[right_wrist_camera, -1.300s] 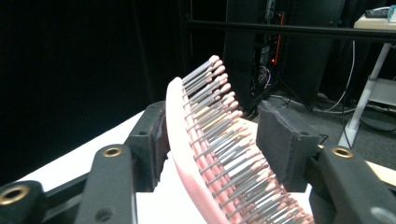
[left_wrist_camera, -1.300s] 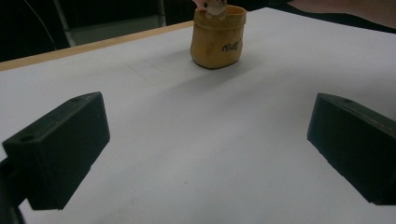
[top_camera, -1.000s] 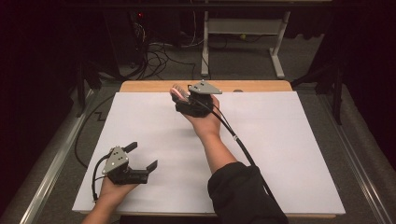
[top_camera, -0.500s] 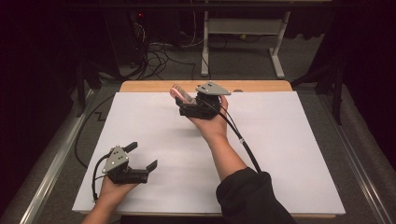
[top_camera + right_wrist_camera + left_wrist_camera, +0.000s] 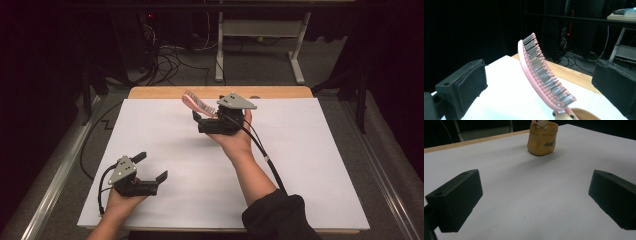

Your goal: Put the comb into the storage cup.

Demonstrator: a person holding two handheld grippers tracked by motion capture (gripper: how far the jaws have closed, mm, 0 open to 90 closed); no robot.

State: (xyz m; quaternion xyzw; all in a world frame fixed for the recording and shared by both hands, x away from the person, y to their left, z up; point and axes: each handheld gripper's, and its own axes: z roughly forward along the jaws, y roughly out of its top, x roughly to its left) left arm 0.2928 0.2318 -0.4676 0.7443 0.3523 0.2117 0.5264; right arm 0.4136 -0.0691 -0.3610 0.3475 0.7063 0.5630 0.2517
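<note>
Your right tongs (image 5: 536, 82) stand wide open around the pink brush (image 5: 541, 77), which rises from the yellow pouch (image 5: 542, 138) just below them, gripping nothing. You look poised to grasp: close on the brush. Your left tongs (image 5: 150, 167) rest open and empty.

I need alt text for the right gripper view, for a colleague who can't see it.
A pink hairbrush stands tilted between the right gripper's two open black jaws, bristles facing right, rising from a tan holder at the bottom edge. Behind lie the white table and a dark room.
</note>
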